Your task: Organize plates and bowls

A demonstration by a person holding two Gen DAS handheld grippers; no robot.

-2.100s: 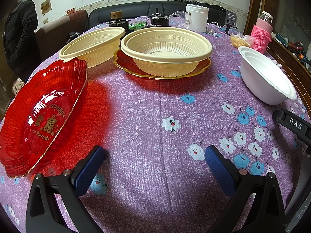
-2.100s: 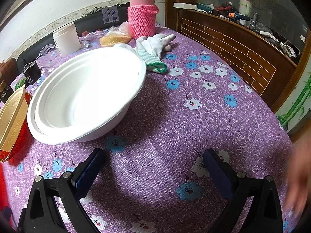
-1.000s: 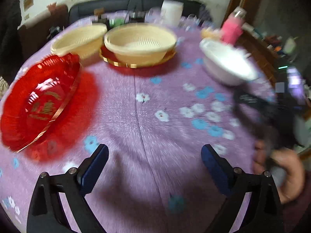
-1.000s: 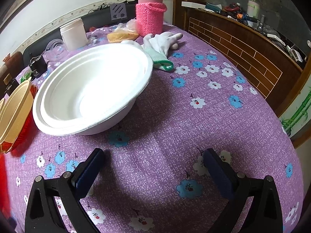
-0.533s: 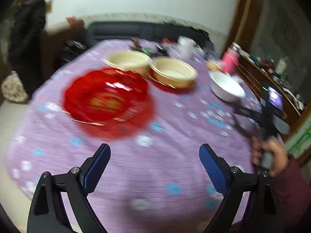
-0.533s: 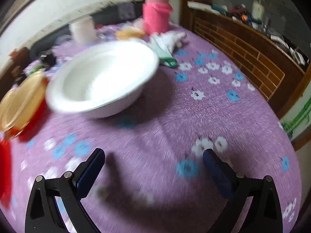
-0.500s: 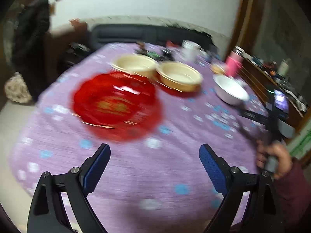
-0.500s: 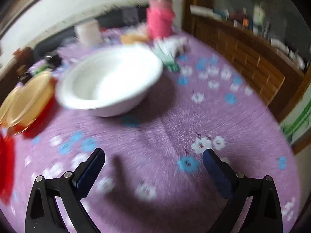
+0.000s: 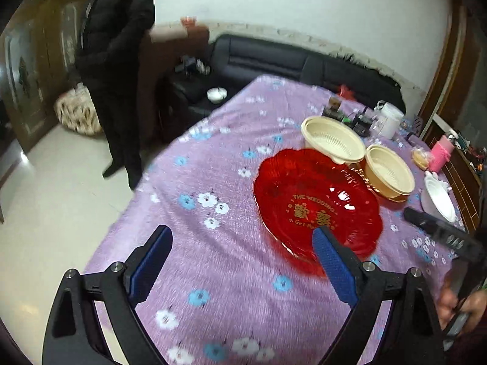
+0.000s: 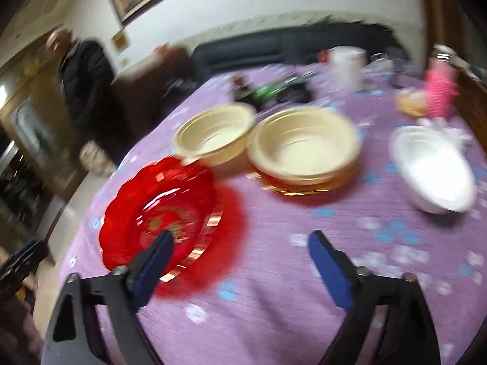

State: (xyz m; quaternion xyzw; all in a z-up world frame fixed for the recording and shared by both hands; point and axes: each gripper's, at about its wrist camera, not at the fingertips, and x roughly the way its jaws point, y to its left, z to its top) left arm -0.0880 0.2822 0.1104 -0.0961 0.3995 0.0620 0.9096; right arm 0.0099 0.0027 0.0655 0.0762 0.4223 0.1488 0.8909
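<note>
A red plate with gold lettering [image 9: 316, 210] [image 10: 158, 210] lies on the purple flowered tablecloth [image 9: 231, 273]. Behind it stand a cream bowl [image 9: 333, 144] [image 10: 216, 133] and a second cream bowl [image 9: 389, 172] [image 10: 304, 146], the second resting on a gold-rimmed red plate [image 10: 298, 188]. A white bowl [image 9: 439, 200] [image 10: 435, 167] sits at the right. My left gripper [image 9: 240, 237] hangs open above the cloth, left of the red plate. My right gripper [image 10: 240, 243] is closing, with nothing between its fingers; the picture is blurred.
A person in a black coat [image 9: 115, 45] stands on the floor left of the table, by a dark sofa [image 9: 274, 60]. A white jar [image 9: 389, 118], a pink knitted bottle [image 9: 441, 155] and small clutter fill the far end. The table's left edge [image 9: 121, 213] is close.
Both grippers have pulled back and risen from the table, and both views have swung left to take in the whole table. The right jaws have narrowed a little. The dishes have not moved.
</note>
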